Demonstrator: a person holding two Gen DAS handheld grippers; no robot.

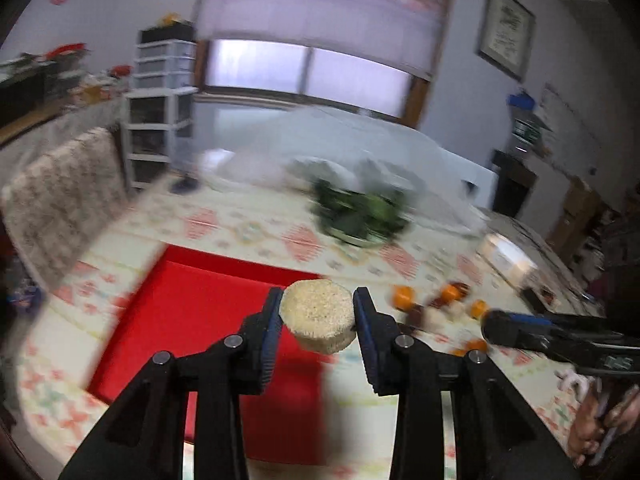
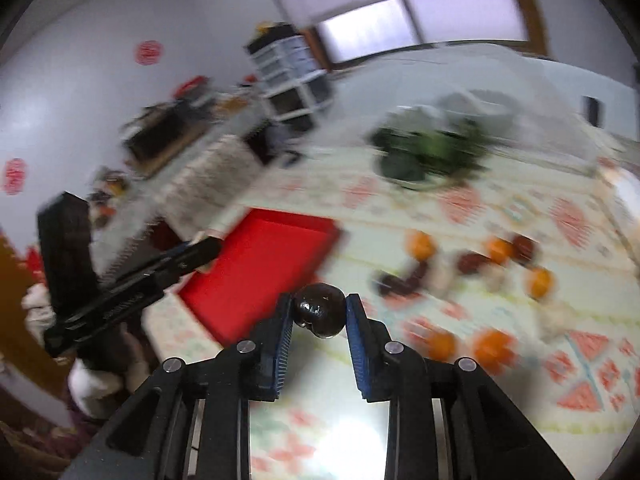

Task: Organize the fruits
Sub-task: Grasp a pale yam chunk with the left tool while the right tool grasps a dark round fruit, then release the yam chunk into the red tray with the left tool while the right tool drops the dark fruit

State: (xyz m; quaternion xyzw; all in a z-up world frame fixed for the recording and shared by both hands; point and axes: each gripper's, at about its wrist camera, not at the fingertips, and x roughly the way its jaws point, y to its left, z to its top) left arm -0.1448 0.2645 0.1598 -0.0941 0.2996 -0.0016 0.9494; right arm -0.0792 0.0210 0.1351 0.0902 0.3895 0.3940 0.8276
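Mid-sort: left gripper [image 1: 316, 300] jaws clamped on a pale round piece [image 1: 317, 314], right gripper [image 2: 319, 308] on a dark fruit [image 2: 320, 311]. Red tray [image 1: 192, 312] seemingly empty; oranges [image 2: 421, 246] scattered far right on counter [image 2: 500, 200].

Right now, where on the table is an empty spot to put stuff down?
The red tray looks bare inside. The tablecloth between the tray and the fruit pile is free too. It is crowded among the oranges and dark fruits, and by the leafy green dish farther back.
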